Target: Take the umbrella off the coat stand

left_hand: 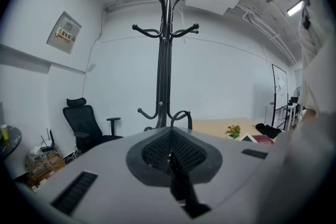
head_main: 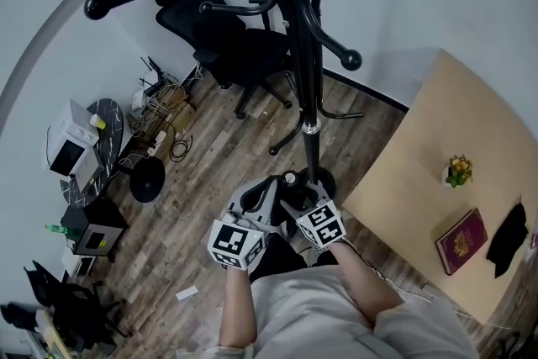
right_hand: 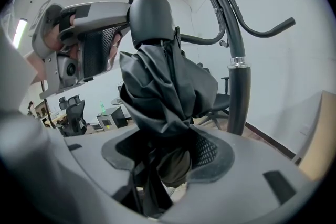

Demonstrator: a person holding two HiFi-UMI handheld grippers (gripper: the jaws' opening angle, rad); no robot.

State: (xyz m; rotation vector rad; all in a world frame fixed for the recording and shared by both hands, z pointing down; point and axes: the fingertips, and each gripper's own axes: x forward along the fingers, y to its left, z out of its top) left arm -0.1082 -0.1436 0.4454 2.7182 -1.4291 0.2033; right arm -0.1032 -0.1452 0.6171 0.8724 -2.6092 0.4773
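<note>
Seemingly off the black metal coat stand (right_hand: 239, 86) already, the folded black fabric umbrella (right_hand: 168, 92) is being clamped by the right hand-held gripper (right_hand: 173, 160), the left hand-held gripper (left_hand: 170, 157) being held shut.

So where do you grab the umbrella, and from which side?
The bunched cloth of the umbrella, just under its round knob, from the side away from the coat stand pole. It stands upright, soft cloth should squash into a firm hold, and the right gripper is shut there.
</note>
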